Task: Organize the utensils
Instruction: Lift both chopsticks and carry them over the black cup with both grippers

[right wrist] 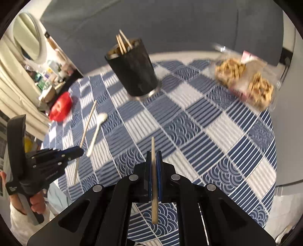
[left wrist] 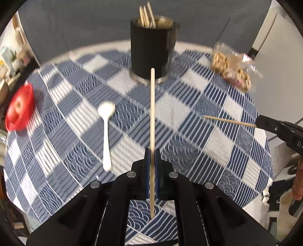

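Chopsticks are the things in hand here, one per gripper. The left gripper (left wrist: 152, 151) has its fingers pressed together on a wooden chopstick (left wrist: 152, 117), which runs straight out past the fingertips toward the black cup (left wrist: 152, 51) and trails back below them between the finger bases. The right gripper (right wrist: 153, 153) is likewise clamped on a second chopstick (right wrist: 153, 149); only a short length pokes beyond its fingertips, and the thicker end hangs behind them.

Ahead of both pairs of fingers, well apart from the tips, the black cup stands on the checked tablecloth (left wrist: 189, 106) with several chopsticks (left wrist: 146, 16) leaning inside it. A white spoon (left wrist: 107, 132) lies flat on the cloth to the left of the left gripper's fingers, bowl end farthest away.

Farther off, a red dish (left wrist: 19, 107) sits at the cloth's left edge, and a clear bag of snacks (right wrist: 246, 79) lies beyond the right gripper's fingers, to their right.
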